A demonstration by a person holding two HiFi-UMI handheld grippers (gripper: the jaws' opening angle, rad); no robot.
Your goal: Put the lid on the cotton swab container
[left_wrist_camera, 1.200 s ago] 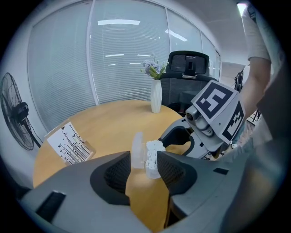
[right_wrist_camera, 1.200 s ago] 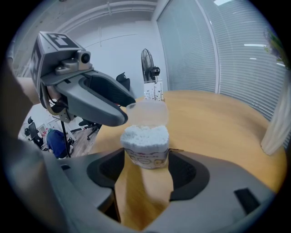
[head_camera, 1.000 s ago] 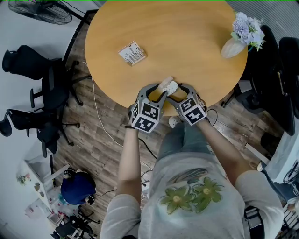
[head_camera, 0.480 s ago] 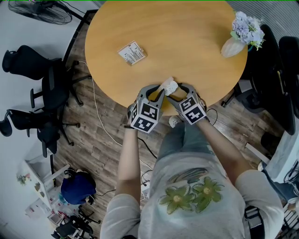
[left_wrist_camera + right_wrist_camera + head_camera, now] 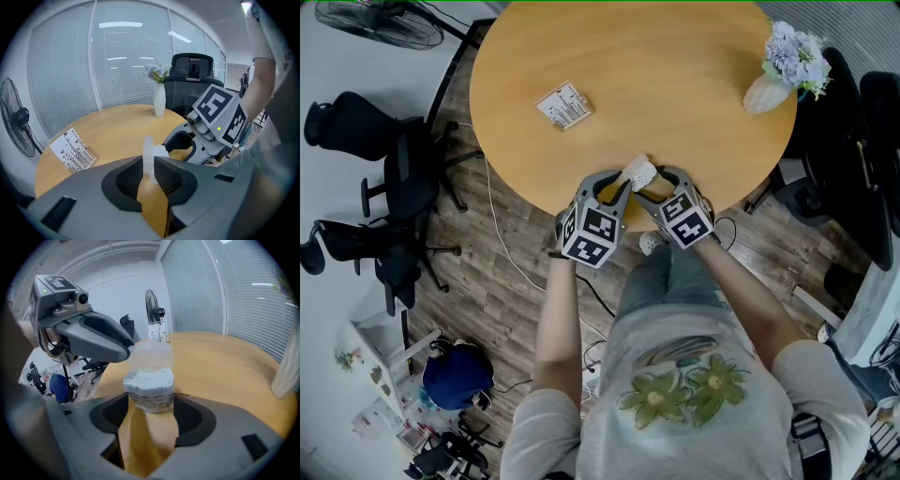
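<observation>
Cotton swab container [image 5: 149, 385], open-topped and packed with white swabs, is upright at the table's [image 5: 675, 56] near edge, pinched between the jaws of the right gripper [image 5: 151, 405]. Just above its mouth is the clear lid [image 5: 148, 154], clamped on edge in the left gripper [image 5: 149, 169], whose jaws have just been closing on it. The lid seems to hover rather than touch. Farther in, toward the left edge, stands a printed card [image 5: 564, 105], and by the far right edge a vase of flowers [image 5: 765, 95].
</observation>
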